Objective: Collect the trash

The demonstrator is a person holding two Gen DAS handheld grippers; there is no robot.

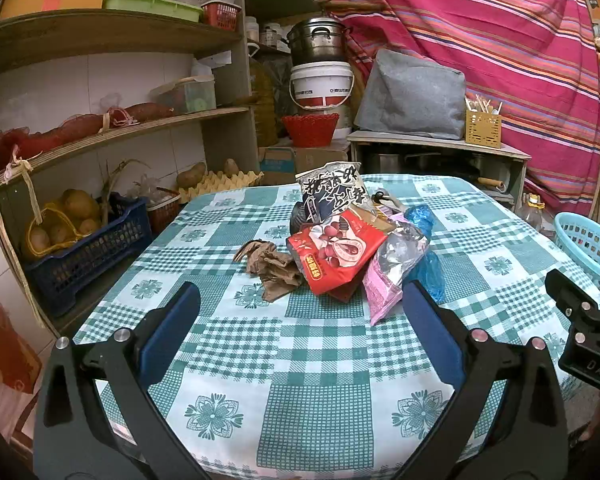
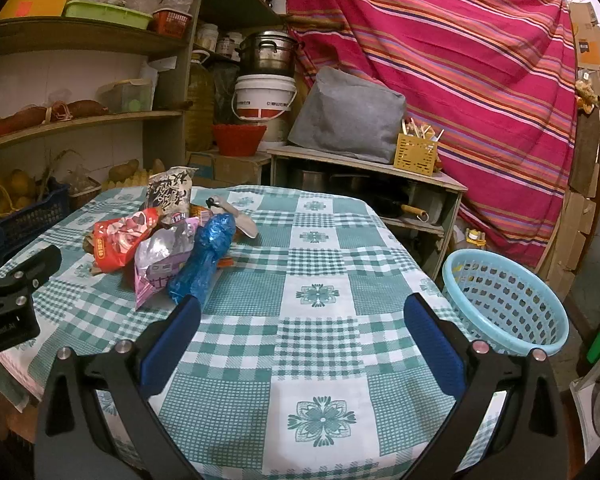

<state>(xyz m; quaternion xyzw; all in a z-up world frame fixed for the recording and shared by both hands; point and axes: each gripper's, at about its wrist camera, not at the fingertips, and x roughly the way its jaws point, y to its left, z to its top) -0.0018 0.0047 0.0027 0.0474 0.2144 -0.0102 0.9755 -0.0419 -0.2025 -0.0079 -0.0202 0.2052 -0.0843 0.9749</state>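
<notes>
Over table, both tongs (image 1: 300, 304) (image 2: 302, 312) wide, empty.

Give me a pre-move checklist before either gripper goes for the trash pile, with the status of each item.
1. Left gripper open, nothing held: ok.
2. Right gripper open, nothing held: ok.
3. Tablecloth bare between left gripper and pile: ok.
4. Nearest pieces exposed, red snack bag, pink wrapper, brown paper: ok.
5. Blue basket beside the table, upright; seems empty: ok.
6. What lies under the black-and-white bag: cannot tell.
</notes>
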